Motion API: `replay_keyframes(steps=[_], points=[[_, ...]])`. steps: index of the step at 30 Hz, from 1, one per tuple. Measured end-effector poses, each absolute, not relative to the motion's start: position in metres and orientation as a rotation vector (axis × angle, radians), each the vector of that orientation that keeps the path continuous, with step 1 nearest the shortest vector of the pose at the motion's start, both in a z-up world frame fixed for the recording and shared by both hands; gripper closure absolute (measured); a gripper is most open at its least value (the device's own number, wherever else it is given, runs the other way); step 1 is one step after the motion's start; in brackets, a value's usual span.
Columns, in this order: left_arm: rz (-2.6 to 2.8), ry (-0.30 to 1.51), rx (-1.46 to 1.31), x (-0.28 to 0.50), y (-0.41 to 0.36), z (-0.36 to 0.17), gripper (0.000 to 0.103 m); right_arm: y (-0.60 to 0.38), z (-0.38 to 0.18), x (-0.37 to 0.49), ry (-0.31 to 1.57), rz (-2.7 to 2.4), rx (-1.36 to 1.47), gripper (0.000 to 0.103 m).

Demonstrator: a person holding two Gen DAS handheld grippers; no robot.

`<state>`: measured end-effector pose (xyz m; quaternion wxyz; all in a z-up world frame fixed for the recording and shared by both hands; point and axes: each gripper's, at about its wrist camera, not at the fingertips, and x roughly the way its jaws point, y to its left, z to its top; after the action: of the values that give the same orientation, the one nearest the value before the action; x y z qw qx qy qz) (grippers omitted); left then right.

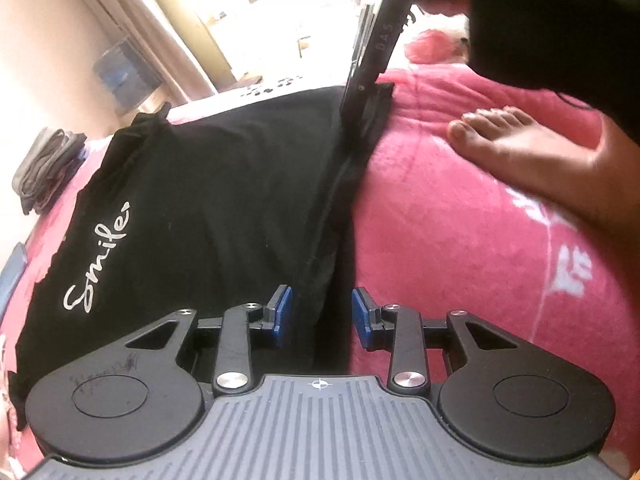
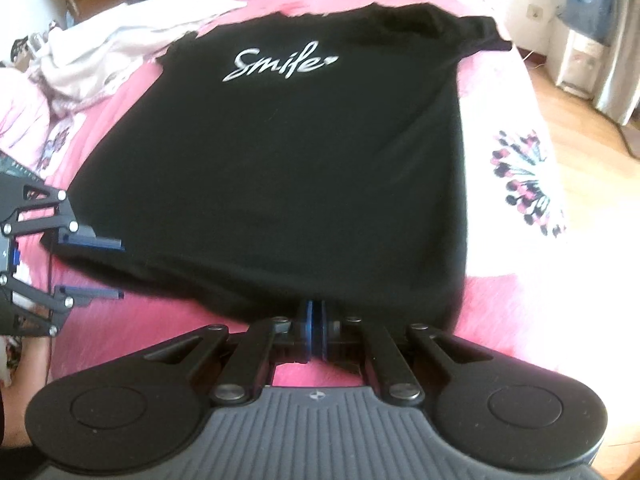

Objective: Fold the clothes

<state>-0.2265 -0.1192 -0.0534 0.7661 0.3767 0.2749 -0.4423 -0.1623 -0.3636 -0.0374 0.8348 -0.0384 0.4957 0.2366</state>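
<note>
Left wrist view
Shirt [image 1: 208,200]: black, spread flat on a pink blanket [image 1: 460,220] on the bed – its hem runs away from the camera, "Smile" print at the left.
Left tongs [image 1: 321,314]: blue pads wide apart, holding nothing, the hem lying between them and under them (whether the pads touch the cloth I cannot tell).
Right tongs [image 1: 366,118]: seen edge-on at the far end of the hem, down on the cloth; from here their gap is hard to read.
Foot [image 1: 532,156]: bare, resting on the blanket right of the shirt, well apart from it.
Grey stack [image 1: 44,168]: folded clothes at the left edge of the bed.

Right wrist view
Shirt [image 2: 288,160]: front up, collar far from the camera, hem nearest.
Right tongs [image 2: 316,326]: pads pressed together on the hem – pinching it near its middle.
Left tongs [image 2: 120,270]: at the left, fingers parted around the hem corner, gripping nothing.
White garment [image 2: 120,48]: crumpled on the bed just beyond the left sleeve.
</note>
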Motion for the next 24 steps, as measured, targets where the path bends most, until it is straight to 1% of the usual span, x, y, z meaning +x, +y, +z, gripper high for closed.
replay_keyframes(steps=[7,15,24], points=[[-0.927,0.637,0.745,-0.208,-0.119,-0.053,0.071,-0.364,-0.036,-0.158,1.026,0.551,-0.082,0.099],[-0.856,0.706,0.602,-0.184,-0.116,-0.054,0.072,-0.311,-0.036,-0.182,0.972,0.843,-0.374,0.097],[-0.775,0.779,0.442,-0.164,-0.111,-0.056,0.072,-0.274,-0.045,-0.183,0.941,0.944,-0.39,0.097]])
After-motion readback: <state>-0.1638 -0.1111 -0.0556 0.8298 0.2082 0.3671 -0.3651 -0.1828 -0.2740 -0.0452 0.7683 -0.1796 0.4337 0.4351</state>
